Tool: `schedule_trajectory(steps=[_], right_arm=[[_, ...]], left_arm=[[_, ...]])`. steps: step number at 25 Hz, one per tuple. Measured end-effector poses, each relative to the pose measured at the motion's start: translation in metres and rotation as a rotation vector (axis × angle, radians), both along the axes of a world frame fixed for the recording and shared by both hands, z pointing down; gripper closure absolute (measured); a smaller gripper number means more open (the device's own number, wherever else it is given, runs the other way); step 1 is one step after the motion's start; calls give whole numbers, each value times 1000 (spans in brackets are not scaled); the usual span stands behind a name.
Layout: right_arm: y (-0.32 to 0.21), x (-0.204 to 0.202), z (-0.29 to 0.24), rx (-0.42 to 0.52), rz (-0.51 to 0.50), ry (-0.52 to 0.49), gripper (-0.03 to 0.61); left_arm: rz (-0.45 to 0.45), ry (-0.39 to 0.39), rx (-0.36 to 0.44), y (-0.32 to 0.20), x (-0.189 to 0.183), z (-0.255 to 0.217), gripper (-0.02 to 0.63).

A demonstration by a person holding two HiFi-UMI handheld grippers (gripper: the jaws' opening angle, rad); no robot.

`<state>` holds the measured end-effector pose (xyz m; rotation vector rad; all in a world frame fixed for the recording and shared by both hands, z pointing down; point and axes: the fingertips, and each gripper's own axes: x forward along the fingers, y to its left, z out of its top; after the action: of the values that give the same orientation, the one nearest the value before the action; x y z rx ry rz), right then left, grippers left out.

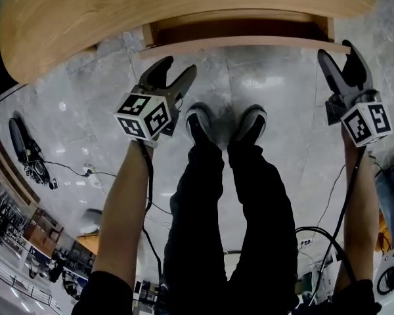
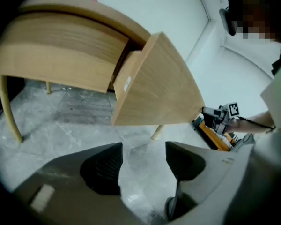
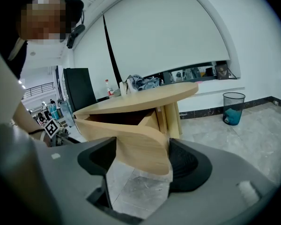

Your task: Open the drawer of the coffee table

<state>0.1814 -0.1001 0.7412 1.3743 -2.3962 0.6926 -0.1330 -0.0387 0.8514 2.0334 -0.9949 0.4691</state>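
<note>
From the head view, the drawer (image 1: 236,37) stands pulled out from under the pale wooden bench (image 1: 151,5). Its long axis runs left to right and its front faces the person. The left tool (image 1: 175,71) hangs clear of it. The right tool (image 1: 338,56) sits by its right end.

The left gripper view shows that tool's jaws apart over bare floor. A small white label (image 2: 127,83) on the drawer's side is unreadable.

In the right gripper view, the jaws gape wide around the curved end of the drawer front, not clamping it.
</note>
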Motion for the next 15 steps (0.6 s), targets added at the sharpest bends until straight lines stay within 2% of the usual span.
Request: schedule_trajectory(steps=[3,7,12,15], right_arm=[[0,-1,-1,-30,-3,13,229],[0,-1,-1,-51,1,34,227],[-1,-2,1,-82,-24,70,234],[-2,0,2,-95,-44,106,243]], left_arm=[[-34,-110,47,-6,-29,-32,314],[-73,-203,107,-29,-49,-65,314],[76,-301,153,-45,-24,-77,314],[103,-316,139,-48,-12,-79,314]])
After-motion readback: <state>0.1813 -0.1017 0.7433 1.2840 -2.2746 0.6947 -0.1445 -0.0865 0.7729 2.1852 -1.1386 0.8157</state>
